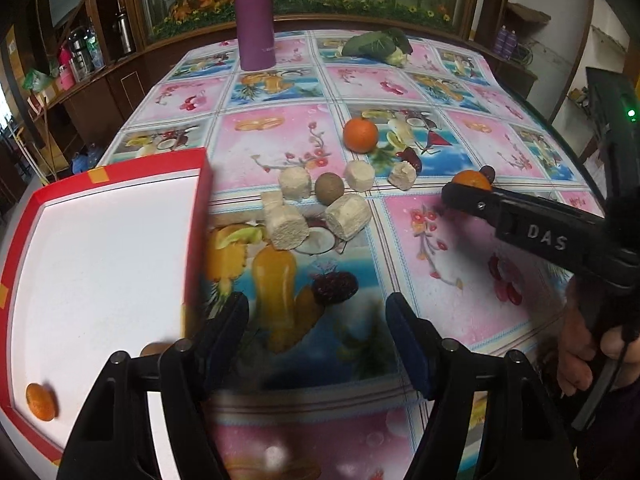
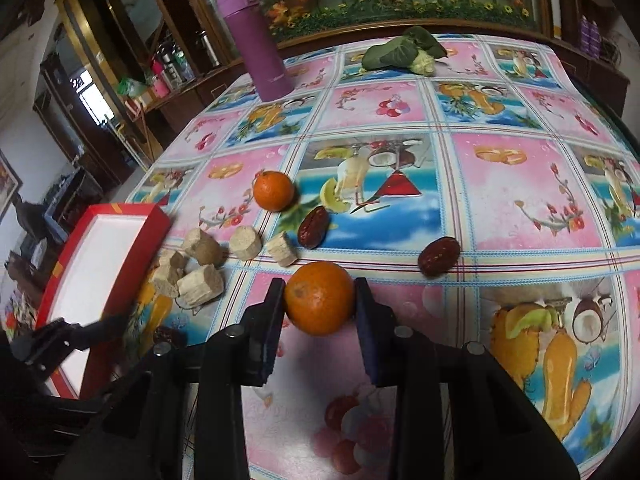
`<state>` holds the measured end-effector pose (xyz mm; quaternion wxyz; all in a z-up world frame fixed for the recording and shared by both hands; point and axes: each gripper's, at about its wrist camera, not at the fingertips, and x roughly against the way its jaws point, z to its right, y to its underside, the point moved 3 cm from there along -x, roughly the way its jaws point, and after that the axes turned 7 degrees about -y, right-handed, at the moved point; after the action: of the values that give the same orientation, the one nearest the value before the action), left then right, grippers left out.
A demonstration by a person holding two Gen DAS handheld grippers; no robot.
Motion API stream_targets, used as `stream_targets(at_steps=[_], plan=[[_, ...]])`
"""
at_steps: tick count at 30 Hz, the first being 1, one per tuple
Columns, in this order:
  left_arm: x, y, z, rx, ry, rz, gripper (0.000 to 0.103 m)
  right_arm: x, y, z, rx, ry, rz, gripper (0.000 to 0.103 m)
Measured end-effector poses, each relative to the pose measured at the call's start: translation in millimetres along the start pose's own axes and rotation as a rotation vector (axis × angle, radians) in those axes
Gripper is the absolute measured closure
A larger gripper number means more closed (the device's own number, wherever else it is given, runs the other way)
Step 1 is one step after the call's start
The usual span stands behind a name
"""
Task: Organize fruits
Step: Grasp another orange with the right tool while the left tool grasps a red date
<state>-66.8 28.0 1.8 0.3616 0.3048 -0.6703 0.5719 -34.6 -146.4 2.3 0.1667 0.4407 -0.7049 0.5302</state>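
From the left wrist view, we see our left tongs (image 1: pixel 316 340) released, jaws spread over the patterned counter (image 1: pixel 420 248) just beside the red-rimmed box (image 1: pixel 196 236). One orange (image 1: pixel 40 401) already lies in the box's near corner, so we judge the sorting as begun but far from done. Another orange (image 1: pixel 361 135) sits loose farther out, beside a cluster of pale cut chunks (image 1: pixel 294 184) and a round brown fruit (image 1: pixel 329 188). Across from us, the right tongs (image 1: pixel 460 196) reach in at a third orange (image 1: pixel 472 180).

From the right wrist view, our right tongs (image 2: pixel 320 300) have their pads against both sides of that held orange (image 2: pixel 319 298), so we read them as clenched on it, low over the counter. Two dark red dates (image 2: pixel 313 227) lie loose nearby, well apart. We judge this orange, the other one, the dates and the brown fruit as all left to move.
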Motion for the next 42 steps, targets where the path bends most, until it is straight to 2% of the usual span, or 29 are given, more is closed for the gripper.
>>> stream_targets(at_steps=[5, 12, 20, 23, 29, 34, 39, 42], plan=[[-15, -4, 6, -0.004, 0.01, -0.024, 0.061, 4, -3, 10, -0.05, -0.004, 0.013, 0.067], [-17, -4, 11, -0.031, 0.021, 0.006, 0.077, 3, -2, 10, -0.057, -0.011, 0.003, 0.067], [-10, -1, 8, -0.005, 0.027, 0.021, 0.077, 2, -3, 10, -0.047, -0.002, 0.009, 0.067], [7, -1, 1, 0.025, 0.03, 0.059, 0.077, 5, -3, 5, -0.023, -0.008, 0.03, 0.067], [47, 6, -33, 0.104, -0.003, 0.147, 0.077, 9, -4, -8, 0.052, 0.006, 0.079, 0.067], [56, 21, -79, 0.183, -0.075, 0.157, 0.077, 4, -1, -21, 0.091, 0.014, 0.077, 0.067], [58, 36, -130, 0.28, -0.158, 0.147, 0.077, 1, 8, -63, 0.102, -0.102, 0.082, 0.067], [62, 45, -153, 0.325, -0.19, 0.153, 0.077, -7, 15, -102, 0.147, -0.172, 0.077, 0.067]])
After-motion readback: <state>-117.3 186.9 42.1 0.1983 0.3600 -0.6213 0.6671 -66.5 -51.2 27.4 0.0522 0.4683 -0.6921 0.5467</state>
